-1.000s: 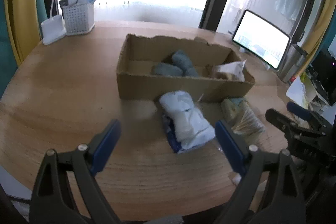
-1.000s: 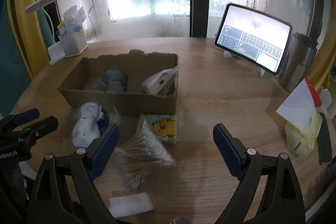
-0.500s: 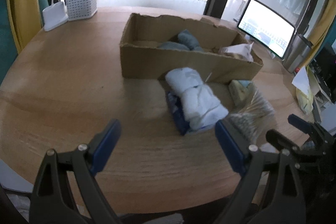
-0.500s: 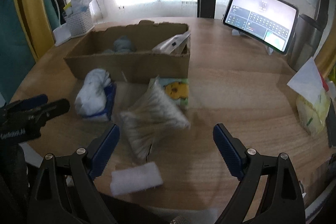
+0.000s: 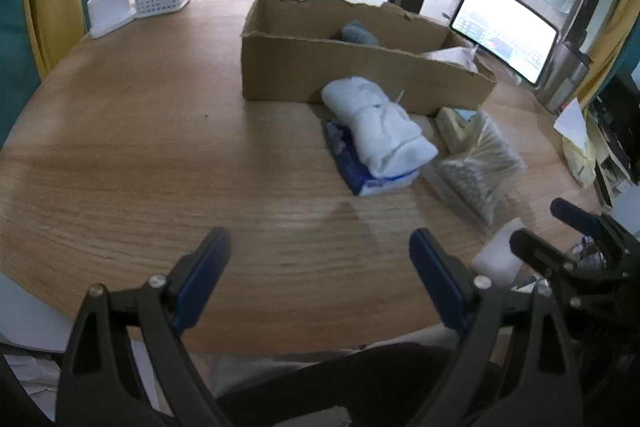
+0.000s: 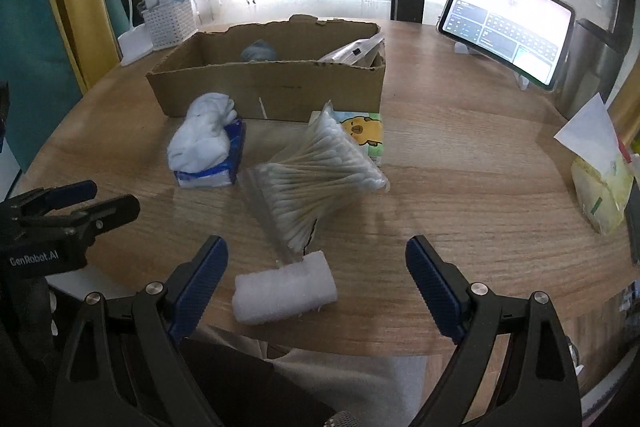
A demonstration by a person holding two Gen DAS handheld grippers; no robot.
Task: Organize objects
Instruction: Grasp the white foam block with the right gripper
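An open cardboard box stands mid-table with grey rolled cloth and a white packet inside. In front of it lie a white rolled cloth on a blue tissue pack, a bag of cotton swabs, a yellow duck tissue pack and a white foam pad. My left gripper is open and empty near the front edge. My right gripper is open and empty, its fingers either side of the foam pad.
A tablet on a stand and a metal cup are at the back right. A white basket and a lamp base are at the back left. A yellow tissue packet lies at the right edge.
Both grippers have pulled back toward the table's front edge and risen. The objects have not moved; the foam pad now lies between my right fingers.
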